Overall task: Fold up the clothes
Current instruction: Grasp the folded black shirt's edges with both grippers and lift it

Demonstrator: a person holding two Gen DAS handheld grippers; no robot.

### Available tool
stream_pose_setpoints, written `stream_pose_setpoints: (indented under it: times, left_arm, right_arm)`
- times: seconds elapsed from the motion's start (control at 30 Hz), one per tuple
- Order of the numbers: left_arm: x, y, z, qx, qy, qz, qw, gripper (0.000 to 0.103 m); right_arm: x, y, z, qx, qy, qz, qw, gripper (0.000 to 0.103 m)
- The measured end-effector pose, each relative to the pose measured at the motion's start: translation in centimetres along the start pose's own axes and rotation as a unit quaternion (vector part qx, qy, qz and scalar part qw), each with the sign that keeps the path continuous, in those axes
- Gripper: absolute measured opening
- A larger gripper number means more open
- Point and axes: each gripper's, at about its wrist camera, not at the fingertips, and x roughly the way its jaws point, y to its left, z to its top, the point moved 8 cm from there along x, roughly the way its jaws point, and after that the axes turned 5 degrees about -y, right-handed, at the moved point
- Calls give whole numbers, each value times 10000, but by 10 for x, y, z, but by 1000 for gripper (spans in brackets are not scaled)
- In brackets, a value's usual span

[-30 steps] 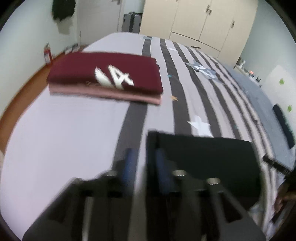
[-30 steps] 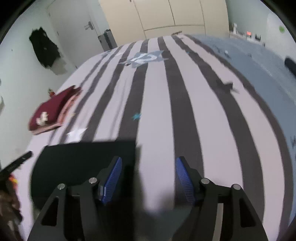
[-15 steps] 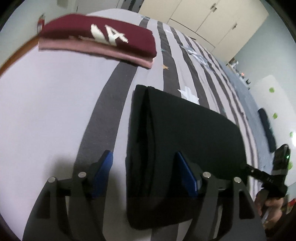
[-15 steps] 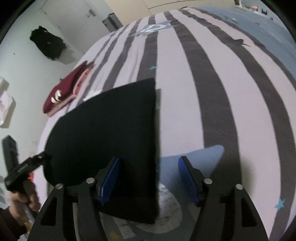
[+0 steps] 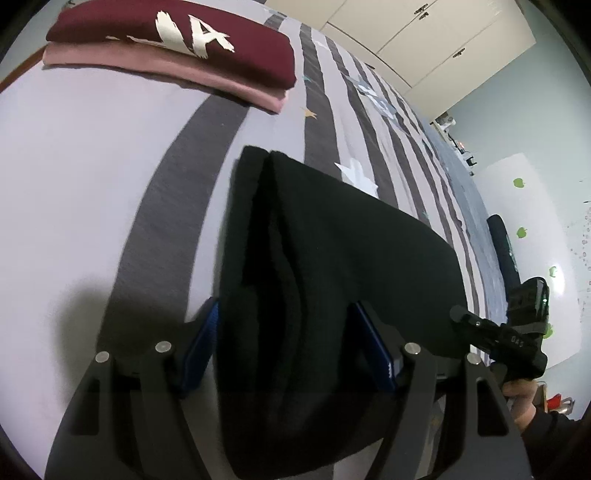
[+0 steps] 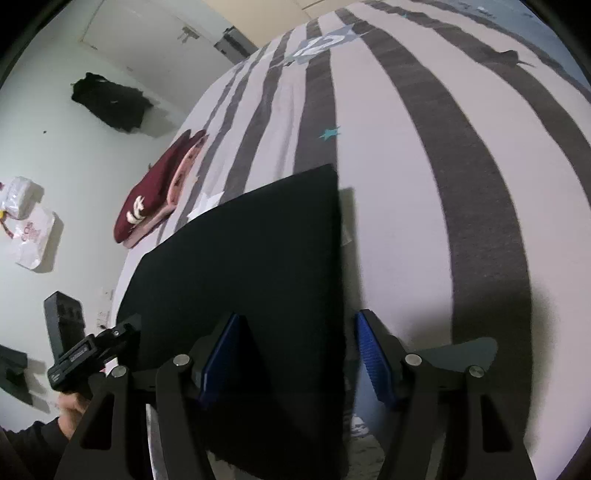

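Closer in on the black garment (image 5: pixel 332 295) than half a second ago, both grippers now straddling its near edge; a second ago only its far corner showed. Folded into a thick pad, lying flat on the striped bed (image 5: pixel 92 166), layered fold edges facing the left camera. Left gripper (image 5: pixel 291 343) spread wide, blue pads (image 5: pixel 201 347) on either side of the folded edge, not clamped on it. Right gripper (image 6: pixel 295 354) likewise parted, one pad over the cloth, the other past its right edge above the sheet; nothing pinched. Whether any pad touches the fabric cannot be told.

Farther up the bed, well apart from the black piece, a folded maroon top (image 5: pixel 177 40) with white lettering stacked on a pink one (image 5: pixel 166 74). White star (image 5: pixel 358 177) on the sheet just beyond the garment's far edge. Nothing lying between the garment and the stack.

Beyond the bed: cream wardrobe (image 5: pixel 424 40), dark clothing hung on the wall (image 6: pixel 110 101), plastic bags (image 6: pixel 26 221) low on the wall, a door (image 6: pixel 147 33). A hand (image 5: pixel 524 402) gripping the right tool's handle at the frame edge.
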Motion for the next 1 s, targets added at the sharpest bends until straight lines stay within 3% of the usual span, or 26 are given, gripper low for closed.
stream_pose_setpoints:
  times: [0.27,0.4,0.57,0.77,1.0]
  left_arm:
    - [4,-13,-1,228,-37,83,9997,48]
    - [-5,-16,3,262,-261,186,9991,33]
    - [-20,-30,18,417,-510,221,9976,29]
    - [-54,-32,63,473,-784,101,9957,28]
    - [-87,27,156,699,-1019,208,9921,29]
  right_arm:
    - [11,8,-2,-70,88,75,9999,45]
    - [12,13,-3,-322,57,12,9995,18]
    - [-10,29,3,-471,-196,-215,9985,15]
    - [-38,71,27,-431,-547,-254,9973,14]
    - [2,151,87,-515,-778,-61,9956,14]
